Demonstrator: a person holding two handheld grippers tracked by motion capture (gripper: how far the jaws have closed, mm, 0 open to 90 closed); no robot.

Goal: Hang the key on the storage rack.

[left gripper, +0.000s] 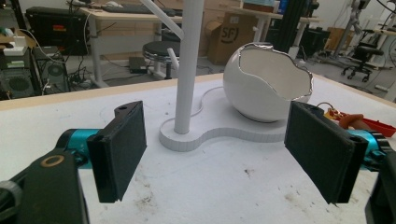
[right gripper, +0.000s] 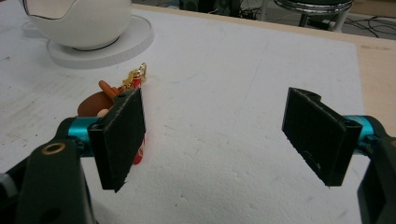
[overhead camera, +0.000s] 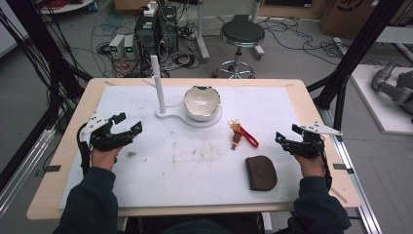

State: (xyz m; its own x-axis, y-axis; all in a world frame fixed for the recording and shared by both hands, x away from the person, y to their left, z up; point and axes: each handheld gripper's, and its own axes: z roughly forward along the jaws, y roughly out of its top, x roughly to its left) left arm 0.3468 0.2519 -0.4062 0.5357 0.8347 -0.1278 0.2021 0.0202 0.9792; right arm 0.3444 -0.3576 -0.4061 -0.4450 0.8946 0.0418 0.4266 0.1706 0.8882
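White foam board (overhead camera: 195,165) holds a jagged-rimmed white bowl (overhead camera: 201,102) and perhaps a keychain (overhead camera: 242,134); both grippers' jaws wide.

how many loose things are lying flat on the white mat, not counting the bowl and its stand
2. A red keychain with a small charm lies right of centre, just in front of the bowl stand. A brown pouch lies nearer the person, close to the right gripper. Nothing looks hidden.
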